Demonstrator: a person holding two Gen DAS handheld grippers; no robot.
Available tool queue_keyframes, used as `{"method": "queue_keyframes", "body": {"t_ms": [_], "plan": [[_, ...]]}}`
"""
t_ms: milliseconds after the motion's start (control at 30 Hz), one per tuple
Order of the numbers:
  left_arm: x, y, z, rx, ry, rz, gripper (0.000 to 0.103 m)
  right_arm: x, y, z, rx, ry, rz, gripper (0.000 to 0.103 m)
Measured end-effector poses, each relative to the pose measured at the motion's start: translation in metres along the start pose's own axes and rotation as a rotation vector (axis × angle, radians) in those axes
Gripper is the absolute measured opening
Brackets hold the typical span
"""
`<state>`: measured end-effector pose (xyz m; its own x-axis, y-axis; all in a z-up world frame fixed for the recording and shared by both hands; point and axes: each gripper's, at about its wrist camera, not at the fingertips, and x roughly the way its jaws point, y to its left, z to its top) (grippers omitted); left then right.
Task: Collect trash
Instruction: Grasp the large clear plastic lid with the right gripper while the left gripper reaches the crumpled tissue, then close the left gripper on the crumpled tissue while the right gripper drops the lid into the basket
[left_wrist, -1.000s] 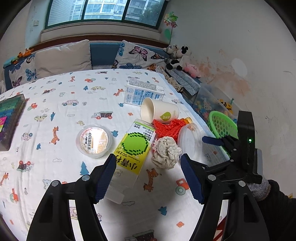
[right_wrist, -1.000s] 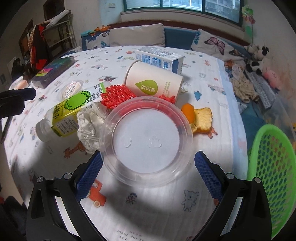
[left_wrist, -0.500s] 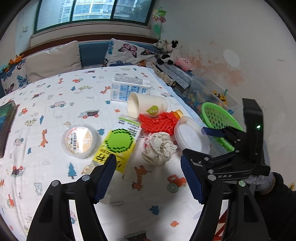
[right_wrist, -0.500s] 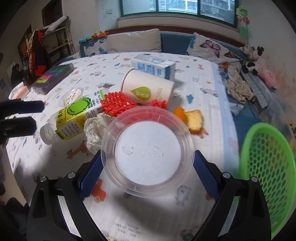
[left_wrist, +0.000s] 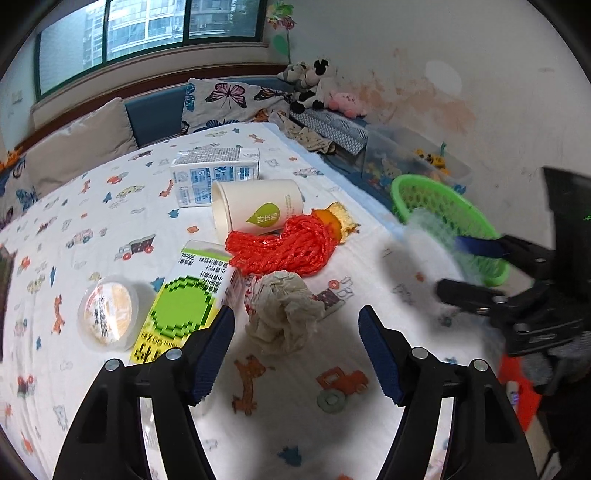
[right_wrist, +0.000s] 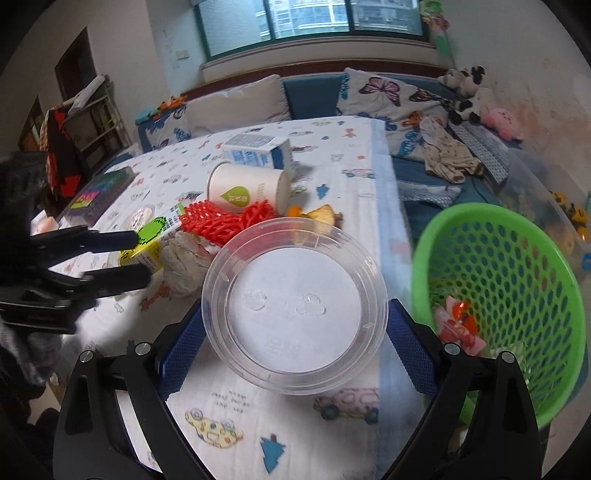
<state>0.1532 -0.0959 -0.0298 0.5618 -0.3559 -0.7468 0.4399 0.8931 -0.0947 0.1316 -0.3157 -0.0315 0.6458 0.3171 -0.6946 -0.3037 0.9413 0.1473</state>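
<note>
My right gripper (right_wrist: 293, 338) is shut on a clear plastic lid (right_wrist: 294, 318) and holds it above the table's right edge, beside the green basket (right_wrist: 498, 280), which holds some wrappers. The lid shows blurred in the left wrist view (left_wrist: 430, 243). My left gripper (left_wrist: 295, 347) is open and empty, just in front of a crumpled paper ball (left_wrist: 282, 310). Behind it lie a red net (left_wrist: 284, 245), a paper cup (left_wrist: 256, 212), a green-labelled bottle (left_wrist: 181, 306), an orange peel (left_wrist: 338, 219), a small lidded tub (left_wrist: 107, 312) and a milk carton (left_wrist: 214, 173).
The table wears a white cartoon-print cloth (left_wrist: 110, 229). A dark box (right_wrist: 101, 192) lies at its far left. A bench with cushions (right_wrist: 236, 107) runs behind it, with plush toys (right_wrist: 469, 92) and a clear storage bin (left_wrist: 413, 158) on the right.
My right gripper has lifted the clear lid off the table and carried it right, towards the green basket. My left gripper has moved forward to the paper ball.
</note>
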Motion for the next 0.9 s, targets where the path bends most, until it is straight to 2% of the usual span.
{"method": "queue_keyframes", "body": {"t_ms": [267,500,600,900], "plan": [[0.025,-0.004,0.005,0.033,0.029,0.063,0.059,-0.018,-0.017,-0.006,0.045,-0.022,-0.027,0.093],[0.034,-0.016,0.002,0.097,0.034,0.126,0.042,-0.031,-0.037,-0.01,0.103,-0.043,-0.055,0.093],[0.031,-0.016,0.002,0.091,0.029,0.121,0.038,-0.037,-0.05,-0.01,0.129,-0.049,-0.075,0.093],[0.007,-0.018,0.002,0.058,0.024,0.034,0.037,-0.045,-0.106,-0.008,0.243,-0.054,-0.158,0.093]]}}
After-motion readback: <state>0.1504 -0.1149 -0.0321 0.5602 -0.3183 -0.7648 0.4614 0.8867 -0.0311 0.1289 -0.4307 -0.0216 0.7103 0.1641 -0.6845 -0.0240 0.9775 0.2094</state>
